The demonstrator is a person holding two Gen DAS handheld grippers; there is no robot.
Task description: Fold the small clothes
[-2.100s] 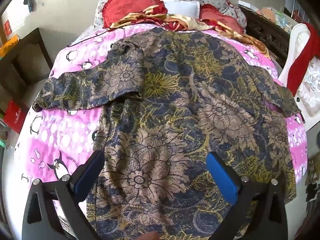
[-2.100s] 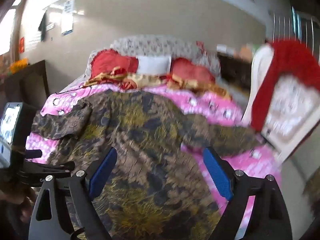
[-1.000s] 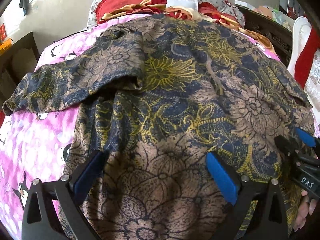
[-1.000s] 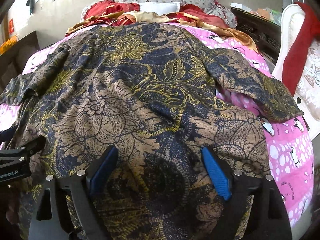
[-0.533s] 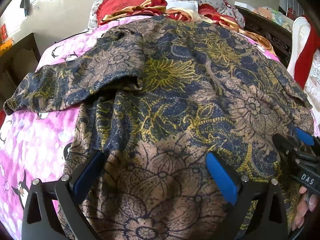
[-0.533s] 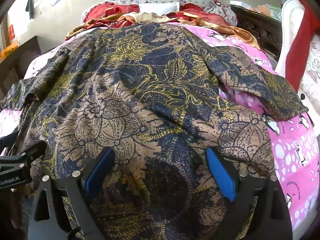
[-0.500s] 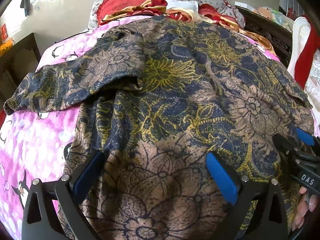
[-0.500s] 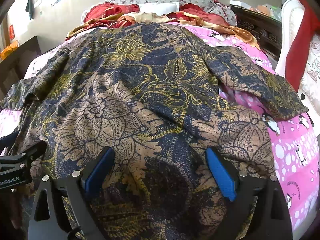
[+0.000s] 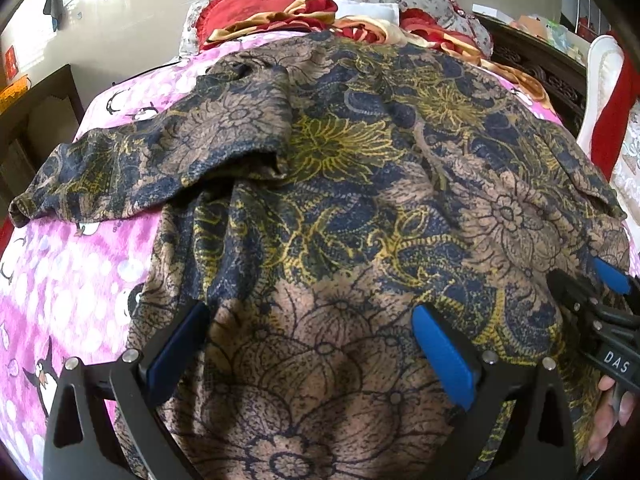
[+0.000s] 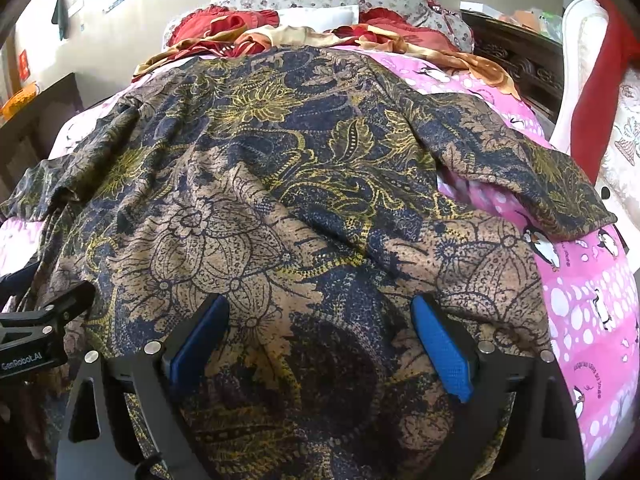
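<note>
From the left wrist, the patterned shirt lies spread on the pink bedspread, sleeves out, ready for folding. The left claw gapes wide over its hem, gripping nothing.

From the right wrist, the right claw likewise stands open above the shirt's hem, empty, probably poised to pinch it.

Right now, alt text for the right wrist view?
A dark floral shirt lies spread flat on a pink penguin bedspread, with the right claw open just over its near hem. Red pillows sit at the head.
</note>
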